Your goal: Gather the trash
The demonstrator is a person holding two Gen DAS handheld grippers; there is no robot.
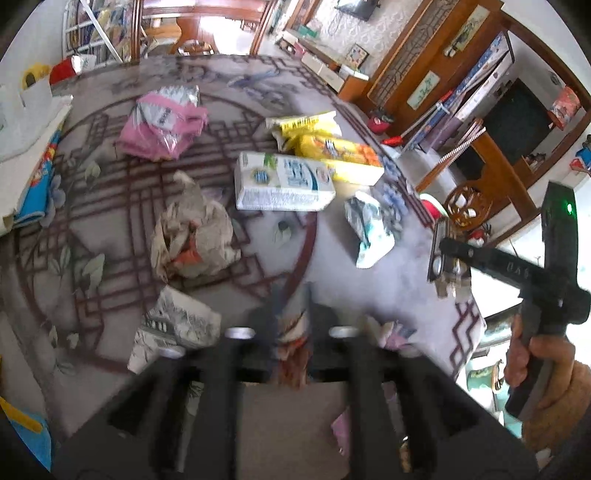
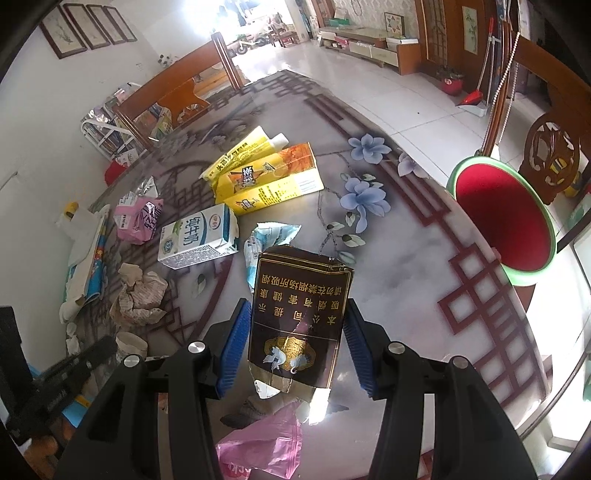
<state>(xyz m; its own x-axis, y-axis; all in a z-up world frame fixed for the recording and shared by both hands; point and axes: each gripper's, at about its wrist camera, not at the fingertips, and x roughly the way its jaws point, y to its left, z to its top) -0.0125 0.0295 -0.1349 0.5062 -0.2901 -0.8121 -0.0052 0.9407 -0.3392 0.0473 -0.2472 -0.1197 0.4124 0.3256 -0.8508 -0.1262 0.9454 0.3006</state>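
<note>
A round table with a glossy grey marbled top (image 2: 406, 236), printed with dark red lattice and blue flowers, filled the foreground. Glossy white floor tiles (image 2: 369, 85) reflected bright daylight from a far doorway. Four dark-framed pictures (image 2: 88, 27) hung on the white wall. A carved brown wooden chair (image 2: 550, 155) stood beside the table, and a low white cabinet (image 2: 373, 44) lined the patterned far wall.

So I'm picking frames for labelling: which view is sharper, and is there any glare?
Left wrist view: motion-blurred, especially the left claw and nearby scraps. Right wrist view: crisp, print on the dark packet legible; the doorway is blown out and the glossy table reflects light.
</note>
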